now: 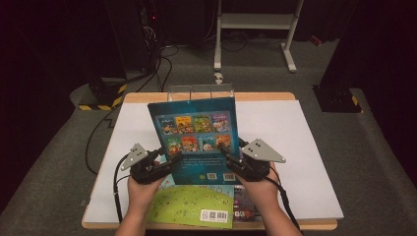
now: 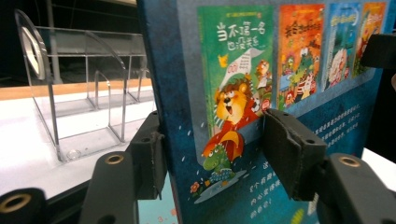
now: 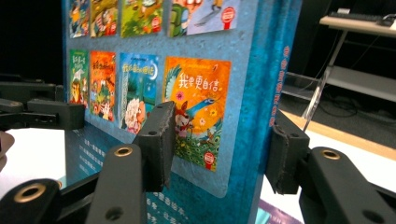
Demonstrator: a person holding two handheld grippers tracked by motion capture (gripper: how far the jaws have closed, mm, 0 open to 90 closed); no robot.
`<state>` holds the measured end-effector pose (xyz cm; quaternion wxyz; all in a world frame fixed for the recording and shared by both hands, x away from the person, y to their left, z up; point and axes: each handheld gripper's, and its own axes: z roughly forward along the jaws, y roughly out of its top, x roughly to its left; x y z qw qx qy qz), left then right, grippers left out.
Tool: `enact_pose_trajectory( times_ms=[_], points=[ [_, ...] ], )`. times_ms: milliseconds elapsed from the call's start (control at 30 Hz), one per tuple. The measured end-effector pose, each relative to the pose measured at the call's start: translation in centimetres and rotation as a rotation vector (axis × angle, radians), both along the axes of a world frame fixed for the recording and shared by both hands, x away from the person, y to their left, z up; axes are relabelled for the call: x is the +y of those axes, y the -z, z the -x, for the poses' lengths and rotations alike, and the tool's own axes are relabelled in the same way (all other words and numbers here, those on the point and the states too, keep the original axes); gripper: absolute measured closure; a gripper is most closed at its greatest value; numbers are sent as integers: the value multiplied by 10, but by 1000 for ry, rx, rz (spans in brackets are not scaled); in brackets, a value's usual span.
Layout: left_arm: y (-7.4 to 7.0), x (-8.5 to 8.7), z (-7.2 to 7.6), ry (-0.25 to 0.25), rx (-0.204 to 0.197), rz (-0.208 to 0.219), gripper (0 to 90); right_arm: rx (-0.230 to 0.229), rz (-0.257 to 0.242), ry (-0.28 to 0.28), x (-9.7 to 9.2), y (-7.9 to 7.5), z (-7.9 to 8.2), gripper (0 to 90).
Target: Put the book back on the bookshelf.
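1. High view: we hold a blue picture book (image 1: pixel 199 140) upright above the tabletop (image 1: pixel 295 147), the left gripper (image 1: pixel 160 164) on its left edge and the right gripper (image 1: pixel 233 160) on its right edge. A clear acrylic rack (image 1: pixel 200 91) stands at the far edge just behind the book; a green book (image 1: pixel 194 204) and another lie at the near edge.
2. Left gripper view: our jaws clamp the book's edge, one pad on each face. The rack's (image 2: pixel 88 88) slots stand empty beyond.
3. Right gripper view: the jaws pinch the book (image 3: pixel 196 93) by its spine side, pads touching both faces.
4. Progress, as we judge it: the book is lifted but not yet slotted; the other books wait.
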<state>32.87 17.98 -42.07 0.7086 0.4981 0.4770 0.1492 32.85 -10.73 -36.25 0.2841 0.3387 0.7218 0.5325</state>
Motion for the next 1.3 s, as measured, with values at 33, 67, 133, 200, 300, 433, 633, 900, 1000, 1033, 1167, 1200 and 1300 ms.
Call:
enact_pose_trajectory(
  times_ms=[33, 67, 133, 200, 300, 433, 633, 900, 1000, 1033, 1167, 1200, 1300],
  points=[
    [0, 0, 1, -4, -10, -4, 441, -4, -2, 1, 0, -1, 0, 503],
    [-1, 0, 1, -7, -15, -7, 442, -9, -3, 0, 1, -1, 1, 503],
    [-1, 0, 2, -15, -27, -6, 445, -13, -6, 2, 2, -2, 1, 503],
    [-2, 1, 3, -26, -51, -19, 449, -22, -6, -1, 2, -2, 0, 503],
    [-3, 1, 3, -44, -84, -30, 453, -30, -14, -6, 3, -2, -2, 500],
    [-4, 5, -1, -55, -96, -43, 453, -41, -12, -8, 7, -2, -7, 495],
    [-3, 7, -5, -62, -116, -32, 451, -59, -3, 1, 13, -4, -10, 490],
    [7, 8, -11, -49, -110, -42, 448, -79, 22, 11, 17, 1, -12, 487],
    [7, 9, -9, -44, -113, -43, 445, -88, 22, 3, 16, 2, -10, 486],
    [8, 9, -7, -42, -113, -39, 443, -88, 22, -2, 16, 3, -9, 485],
    [8, 10, -3, -33, -121, -46, 437, -93, 27, -12, 15, 4, -4, 477],
    [8, 10, -2, -29, -124, -51, 435, -93, 27, -13, 15, 4, -3, 476],
    [9, 10, 2, -24, -132, -58, 423, -94, 21, -24, 13, 5, 2, 475]
  ],
)
